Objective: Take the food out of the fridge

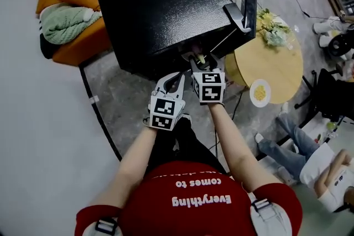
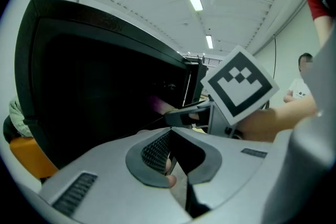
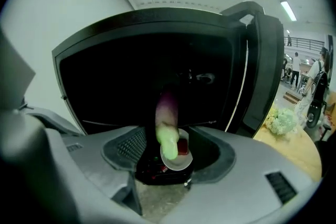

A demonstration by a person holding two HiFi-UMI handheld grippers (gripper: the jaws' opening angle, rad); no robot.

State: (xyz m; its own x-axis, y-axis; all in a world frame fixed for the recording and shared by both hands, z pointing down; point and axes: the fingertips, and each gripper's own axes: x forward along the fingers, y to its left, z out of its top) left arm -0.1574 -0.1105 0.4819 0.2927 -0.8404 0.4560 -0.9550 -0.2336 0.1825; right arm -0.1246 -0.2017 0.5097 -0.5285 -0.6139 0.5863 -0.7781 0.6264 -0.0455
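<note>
Two claws are shown; how does each stand? (Student)

The right gripper (image 3: 168, 150) has its jaws spread wide. Its pads are clear of the purple-and-green vegetable (image 3: 167, 120) lying between them. The vegetable's green end is over a white dish (image 3: 178, 161) that holds a red piece (image 3: 182, 147), at the mouth of the black fridge (image 3: 147, 76). The left gripper (image 2: 170, 134) has its jaws together at the tips, with nothing gripped that I can make out. (Tutor)

What does the head view add? (Student)

The food shows plainly only in the right gripper view. The head view alone gives the room:
- A round wooden table (image 1: 282, 66) stands at three o'clock of the fridge, bearing flowers (image 1: 271, 27) and a plate (image 1: 260, 92).
- An orange seat (image 1: 74, 44) with a green cloth bundle (image 1: 63, 22) is at nine o'clock.
- The floor (image 1: 38, 130) is grey.
- A seated person (image 1: 323, 166) is at four o'clock. (Tutor)
</note>
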